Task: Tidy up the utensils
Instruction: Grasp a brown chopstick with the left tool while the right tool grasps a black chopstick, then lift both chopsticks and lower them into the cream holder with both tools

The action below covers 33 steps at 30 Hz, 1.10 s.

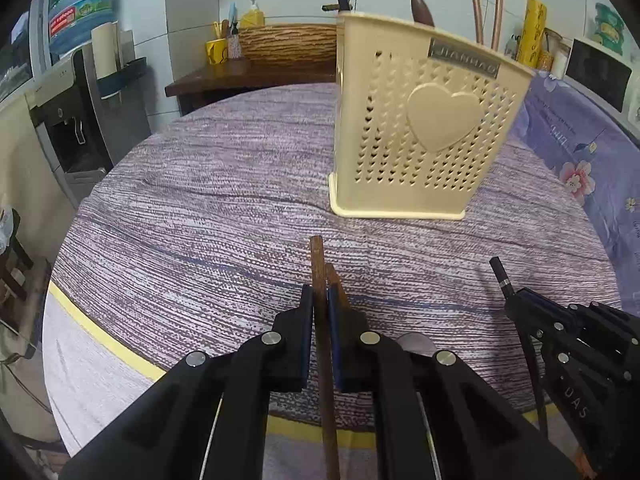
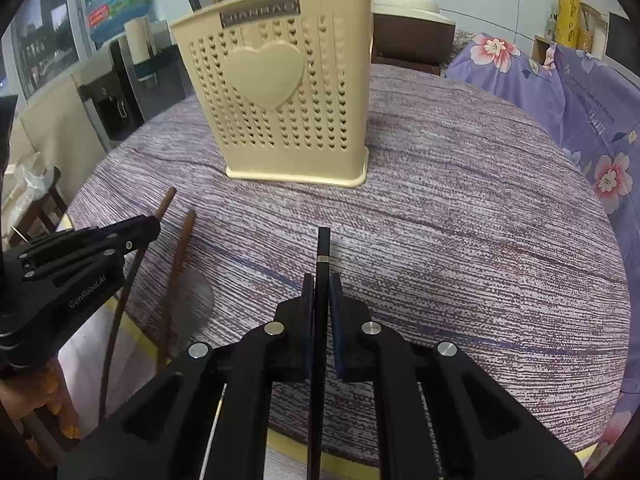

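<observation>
both tongs (image 1: 320, 304) (image 2: 322, 300) seemingly around chopsticks (image 1: 320, 264) (image 2: 322, 248)

Matt perforated plastic holder (image 1: 424, 128) on rough woven cloth (image 1: 224, 216); wooden chopstick (image 1: 320, 276), glossy black chopstick (image 2: 322, 252)

Holder blocks the far middle

The cream utensil holder (image 2: 280, 92) stands upright on the round table (image 2: 460, 200); bare cloth lies open to its left, right and near side, where a loose brown chopstick (image 2: 178, 276) lies near-left.
</observation>
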### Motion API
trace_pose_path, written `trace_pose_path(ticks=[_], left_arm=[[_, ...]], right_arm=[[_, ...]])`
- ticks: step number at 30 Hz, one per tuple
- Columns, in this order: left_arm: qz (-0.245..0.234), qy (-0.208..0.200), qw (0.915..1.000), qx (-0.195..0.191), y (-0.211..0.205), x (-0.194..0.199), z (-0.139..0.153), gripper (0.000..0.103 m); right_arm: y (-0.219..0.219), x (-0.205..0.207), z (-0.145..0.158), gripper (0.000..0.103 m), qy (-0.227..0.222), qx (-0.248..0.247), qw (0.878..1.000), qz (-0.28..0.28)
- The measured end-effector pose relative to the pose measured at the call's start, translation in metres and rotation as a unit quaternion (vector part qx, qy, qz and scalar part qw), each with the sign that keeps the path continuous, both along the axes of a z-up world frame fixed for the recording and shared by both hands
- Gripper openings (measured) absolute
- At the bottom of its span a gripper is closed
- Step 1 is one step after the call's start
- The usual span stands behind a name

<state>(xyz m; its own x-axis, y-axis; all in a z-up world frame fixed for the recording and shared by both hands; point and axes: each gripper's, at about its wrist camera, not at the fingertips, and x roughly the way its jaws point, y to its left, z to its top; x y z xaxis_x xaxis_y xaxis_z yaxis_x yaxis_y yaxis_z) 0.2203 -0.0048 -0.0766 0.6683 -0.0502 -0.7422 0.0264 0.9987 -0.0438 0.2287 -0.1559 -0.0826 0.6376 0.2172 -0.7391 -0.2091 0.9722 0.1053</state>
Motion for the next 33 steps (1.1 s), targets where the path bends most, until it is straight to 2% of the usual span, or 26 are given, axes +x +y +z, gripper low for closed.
trace_pose_path(ticks=[8, 15, 19, 23, 33], left_arm=[[-0.011, -0.053, 0.9981, -0.029, 0.016, -0.022, 0.049, 0.009], [-0.014, -0.110, 0.9931, -0.036, 0.030, -0.036, 0.097, 0.009], [-0.019, -0.128, 0.9907, -0.044, 0.033, -0.036, 0.117, 0.009], [-0.017, -0.147, 0.9883, -0.037, 0.034, -0.038, 0.130, 0.008], [-0.016, -0.157, 0.9870, -0.032, 0.032, -0.038, 0.136, 0.008]], right_arm=[[-0.022, -0.021, 0.052, 0.009, -0.061, 0.034, 0.998, 0.000], [-0.045, -0.039, 0.107, 0.008, -0.123, 0.060, 0.991, -0.007], [-0.051, -0.043, 0.129, 0.008, -0.145, 0.064, 0.987, -0.015], [-0.055, -0.045, 0.141, 0.008, -0.157, 0.062, 0.986, -0.015], [-0.051, -0.048, 0.150, 0.008, -0.164, 0.055, 0.985, -0.004]])
